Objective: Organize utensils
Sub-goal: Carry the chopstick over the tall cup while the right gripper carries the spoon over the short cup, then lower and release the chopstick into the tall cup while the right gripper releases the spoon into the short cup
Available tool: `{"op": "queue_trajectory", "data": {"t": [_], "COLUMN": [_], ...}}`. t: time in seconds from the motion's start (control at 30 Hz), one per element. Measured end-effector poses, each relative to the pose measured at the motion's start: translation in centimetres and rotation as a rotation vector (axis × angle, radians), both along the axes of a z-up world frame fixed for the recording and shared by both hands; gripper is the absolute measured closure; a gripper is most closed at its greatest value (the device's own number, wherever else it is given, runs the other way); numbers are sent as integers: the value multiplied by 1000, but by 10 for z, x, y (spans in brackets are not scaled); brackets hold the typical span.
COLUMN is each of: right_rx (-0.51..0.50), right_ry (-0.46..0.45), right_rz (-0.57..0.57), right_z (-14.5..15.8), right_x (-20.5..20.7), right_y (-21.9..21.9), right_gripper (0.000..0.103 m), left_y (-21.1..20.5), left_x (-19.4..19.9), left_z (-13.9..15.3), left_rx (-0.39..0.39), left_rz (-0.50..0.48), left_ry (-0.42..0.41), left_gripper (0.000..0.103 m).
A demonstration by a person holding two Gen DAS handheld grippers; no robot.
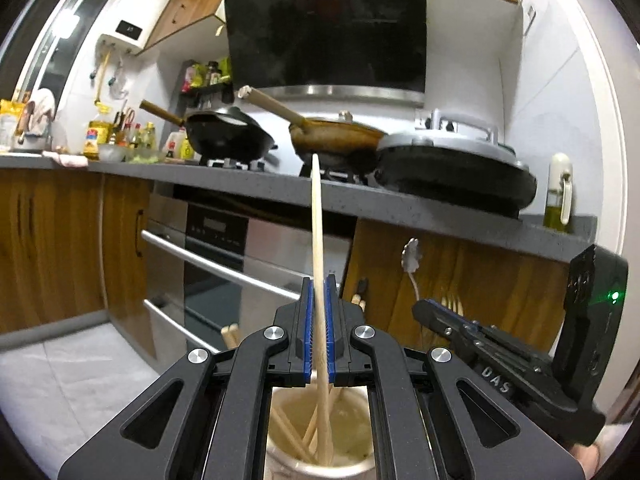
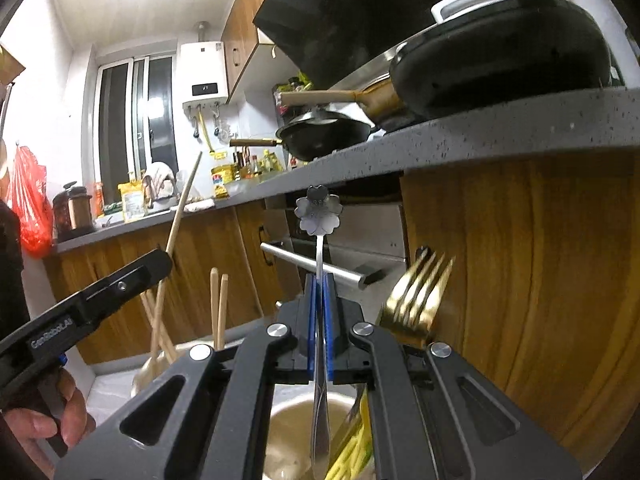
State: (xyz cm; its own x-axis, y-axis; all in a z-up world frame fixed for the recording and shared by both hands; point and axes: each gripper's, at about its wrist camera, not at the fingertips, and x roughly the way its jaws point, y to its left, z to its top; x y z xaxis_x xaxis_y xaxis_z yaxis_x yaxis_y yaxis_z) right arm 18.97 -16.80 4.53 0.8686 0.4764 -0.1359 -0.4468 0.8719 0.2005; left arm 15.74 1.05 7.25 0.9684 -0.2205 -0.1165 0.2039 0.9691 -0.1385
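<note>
Left gripper (image 1: 319,300) fingers pinching a wooden chopstick (image 1: 318,216), right gripper (image 2: 319,300) fingers a flower-ended spoon (image 2: 319,216), both over cream holder (image 1: 352,446).

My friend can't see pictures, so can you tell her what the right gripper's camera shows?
The right gripper pinches a silver spoon with a flower-shaped end, standing upright over a metal cup. A gold fork and wooden chopsticks stick up beside it, under a grey kitchen counter.
</note>
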Motion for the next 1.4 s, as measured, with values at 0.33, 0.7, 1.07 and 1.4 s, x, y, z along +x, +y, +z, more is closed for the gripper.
{"op": "queue_trajectory", "data": {"t": [0.33, 0.7, 1.07, 1.4], "right_rx": [-25, -87, -142, -252], "right_ry": [90, 157, 166, 230], "right_rz": [61, 101, 113, 64], "right_z": [-23, -33, -29, -58], "right_x": [-16, -20, -62, -109], "right_y": [-11, 0, -14, -39], "right_gripper": [100, 99, 97, 60], "left_y": [3, 8, 6, 0], "left_x": [-23, -30, -56, -99], "left_z": [-21, -31, -32, -73], "left_rx": [58, 48, 88, 147], "left_rz": [-35, -39, -40, -10], "left_ry": [92, 153, 180, 288], "left_gripper": [97, 97, 97, 82]}}
